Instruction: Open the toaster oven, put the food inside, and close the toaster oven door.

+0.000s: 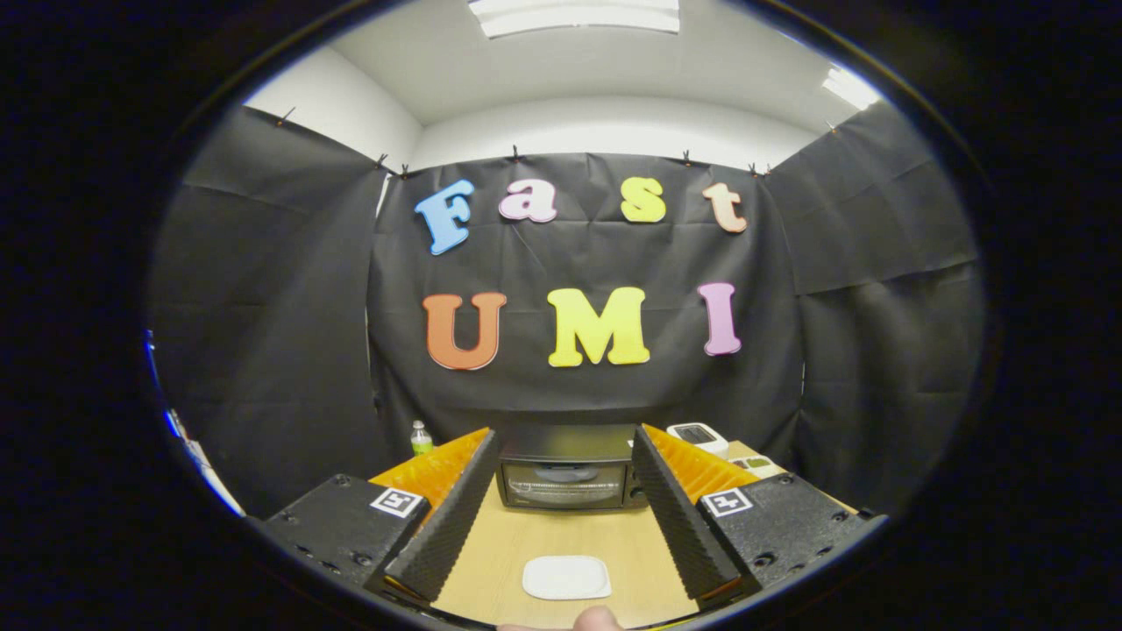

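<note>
— On the desk (561, 539), where's the toaster oven (565, 471)?
— Beyond the fingers (447, 517), door closed. A white plate (566, 577) lies between them.
— Fingers?
— Spread apart, holding nothing.

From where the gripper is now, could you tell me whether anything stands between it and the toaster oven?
Nothing visible blocks it. The gripper has its jaws open, the oven straight ahead beyond them with its door shut. Only a white plate lies flat on the table between the jaws.
</note>
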A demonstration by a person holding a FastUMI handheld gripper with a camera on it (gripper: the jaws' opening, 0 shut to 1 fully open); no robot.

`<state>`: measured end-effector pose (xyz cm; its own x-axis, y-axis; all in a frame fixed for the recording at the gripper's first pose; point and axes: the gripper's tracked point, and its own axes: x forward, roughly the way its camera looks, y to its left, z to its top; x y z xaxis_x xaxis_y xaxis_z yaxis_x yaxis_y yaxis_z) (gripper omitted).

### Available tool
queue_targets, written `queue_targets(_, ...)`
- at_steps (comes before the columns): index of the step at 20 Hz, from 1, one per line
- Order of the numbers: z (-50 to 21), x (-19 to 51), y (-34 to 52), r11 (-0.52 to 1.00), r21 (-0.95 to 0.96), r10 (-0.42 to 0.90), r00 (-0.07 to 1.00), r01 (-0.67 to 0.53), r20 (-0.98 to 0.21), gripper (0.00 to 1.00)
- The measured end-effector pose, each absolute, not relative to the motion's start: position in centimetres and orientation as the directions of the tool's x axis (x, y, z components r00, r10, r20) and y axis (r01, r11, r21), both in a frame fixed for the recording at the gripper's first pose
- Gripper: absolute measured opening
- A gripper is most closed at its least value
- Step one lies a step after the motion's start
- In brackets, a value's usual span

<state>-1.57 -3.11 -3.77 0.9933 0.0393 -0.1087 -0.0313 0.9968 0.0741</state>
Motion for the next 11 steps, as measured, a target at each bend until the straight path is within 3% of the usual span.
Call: queue_targets(11, -4.0, -1.7, -1.6, 0.998, 0.066, 0.023, 0.997, -0.018, -0.078, 1.00)
